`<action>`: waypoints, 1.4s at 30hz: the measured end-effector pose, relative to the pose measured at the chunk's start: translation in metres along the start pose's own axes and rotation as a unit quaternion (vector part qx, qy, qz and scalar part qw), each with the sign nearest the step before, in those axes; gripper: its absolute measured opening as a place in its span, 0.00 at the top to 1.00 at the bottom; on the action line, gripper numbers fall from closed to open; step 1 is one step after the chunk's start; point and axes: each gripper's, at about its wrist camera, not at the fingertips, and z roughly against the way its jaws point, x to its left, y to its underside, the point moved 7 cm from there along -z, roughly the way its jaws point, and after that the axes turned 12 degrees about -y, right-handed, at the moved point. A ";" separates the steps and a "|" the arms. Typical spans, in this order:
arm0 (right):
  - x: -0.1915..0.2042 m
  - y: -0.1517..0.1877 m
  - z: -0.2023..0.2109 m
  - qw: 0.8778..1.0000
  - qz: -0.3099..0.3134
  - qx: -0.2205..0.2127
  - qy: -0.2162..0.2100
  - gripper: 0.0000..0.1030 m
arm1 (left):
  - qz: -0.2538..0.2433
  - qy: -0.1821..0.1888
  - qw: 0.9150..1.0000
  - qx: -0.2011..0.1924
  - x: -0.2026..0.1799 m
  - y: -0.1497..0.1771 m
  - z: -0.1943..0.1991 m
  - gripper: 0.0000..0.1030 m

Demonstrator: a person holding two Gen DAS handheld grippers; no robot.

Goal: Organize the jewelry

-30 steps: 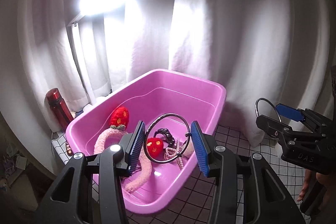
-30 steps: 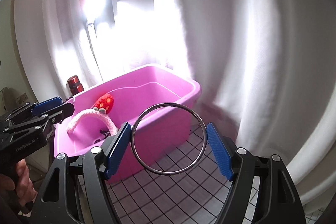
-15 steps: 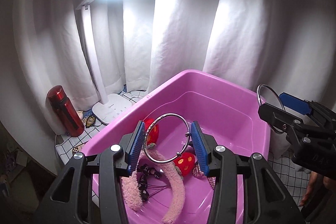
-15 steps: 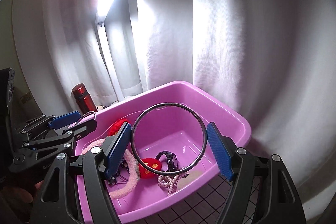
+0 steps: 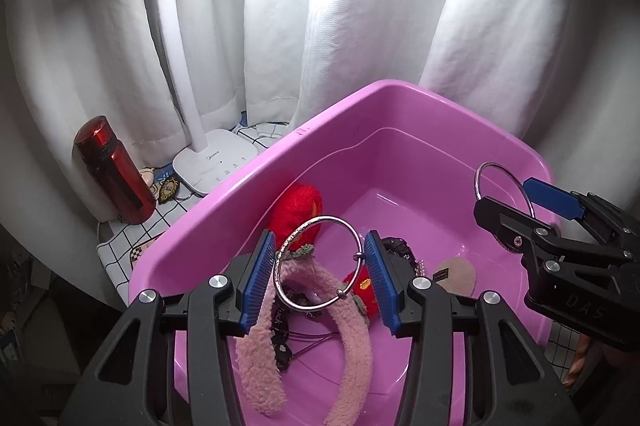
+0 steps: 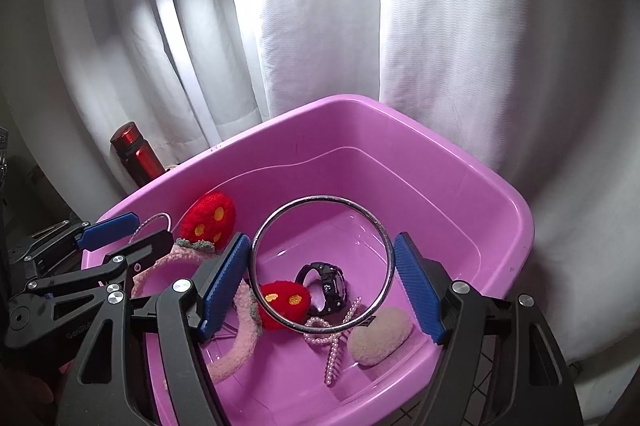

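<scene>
My left gripper (image 5: 320, 282) is shut on a silver bangle (image 5: 304, 226) with small beads, held over the pink tub (image 5: 360, 114). My right gripper (image 6: 322, 284) is shut on a larger plain silver bangle (image 6: 320, 200), also over the tub (image 6: 440, 146). In the tub lie a pink fuzzy headband (image 6: 236, 354) with red strawberry plush pieces (image 6: 208, 216), a black watch (image 6: 326, 280), a pearl hair clip (image 6: 334, 350) and a beige pad (image 6: 380, 336). The right gripper shows at the right of the left wrist view (image 5: 516, 202).
A red bottle (image 5: 114, 176) and a white desk lamp base (image 5: 216, 160) stand left of the tub on a checked cloth (image 5: 120, 250). White curtains (image 6: 440, 26) hang close behind the tub.
Both grippers have moved forward and over the tub, each still holding its bangle; the tub's contents now lie right below them.
</scene>
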 end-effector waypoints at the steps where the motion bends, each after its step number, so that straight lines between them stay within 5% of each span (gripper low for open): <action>1: 0.000 0.000 -0.001 1.000 0.000 0.000 -0.002 0.30 | 0.002 -0.004 1.000 0.002 0.001 0.000 0.000 0.37; 2: 0.000 -0.001 -0.001 1.000 -0.001 0.000 -0.001 0.29 | 0.005 -0.007 1.000 0.001 0.004 -0.001 0.000 0.21; 13: -0.008 0.000 0.021 0.999 -0.017 -0.024 0.022 0.27 | 0.014 -0.036 0.999 0.019 0.014 -0.002 -0.003 0.08; 42: 0.002 0.030 0.058 0.998 -0.024 -0.028 0.043 0.27 | 0.024 -0.048 0.998 0.031 0.011 0.003 0.022 0.06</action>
